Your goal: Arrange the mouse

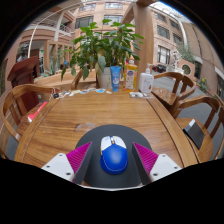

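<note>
The gripper has its fingers spread apart, released, with a mouse standing between them and a gap showing at each side. The mouse, blue at the back with white buttons, rests on a dark round mat on the wooden desk. Beyond the mouse, at the far side of the desk, stand potted plants and some bottles, with chairs around. I judge the mouse sits roughly centred on the mat, so either the grasp is yet to come or placement is done.
</note>
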`<state>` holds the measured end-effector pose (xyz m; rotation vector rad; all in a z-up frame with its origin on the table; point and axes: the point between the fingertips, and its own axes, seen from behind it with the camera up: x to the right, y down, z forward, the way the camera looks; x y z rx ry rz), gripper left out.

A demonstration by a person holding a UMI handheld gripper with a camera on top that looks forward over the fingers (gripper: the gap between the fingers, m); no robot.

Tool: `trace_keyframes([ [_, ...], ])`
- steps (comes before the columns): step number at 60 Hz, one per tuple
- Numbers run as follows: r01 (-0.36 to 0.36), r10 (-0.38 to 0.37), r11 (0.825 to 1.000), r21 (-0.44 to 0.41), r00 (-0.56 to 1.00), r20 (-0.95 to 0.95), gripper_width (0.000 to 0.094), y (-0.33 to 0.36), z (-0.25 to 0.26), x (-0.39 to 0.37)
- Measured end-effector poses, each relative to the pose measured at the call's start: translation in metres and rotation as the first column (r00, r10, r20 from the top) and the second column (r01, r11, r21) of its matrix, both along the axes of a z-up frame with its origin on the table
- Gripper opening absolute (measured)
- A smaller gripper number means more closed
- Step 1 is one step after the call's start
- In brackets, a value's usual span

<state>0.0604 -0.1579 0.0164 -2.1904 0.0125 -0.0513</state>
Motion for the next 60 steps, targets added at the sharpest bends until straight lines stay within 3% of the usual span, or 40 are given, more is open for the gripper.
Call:
trace_keyframes([
  [2,-0.004,0.004,1.0,0.017,1.0,0.001,0.0872,-0.005,0.01,-0.001],
  [16,-0.025,0.022,0.994,0.109,0.999,0.033,0.0854,-0.056,0.089,-0.004],
  [30,-0.007,-0.001,0.987,0.158,0.999,0.049,0.0855,-0.107,0.132,0.005],
  [60,-0.02,0.01,0.986,0.163,0.998,0.06,0.0855,-0.147,0.139,0.012],
])
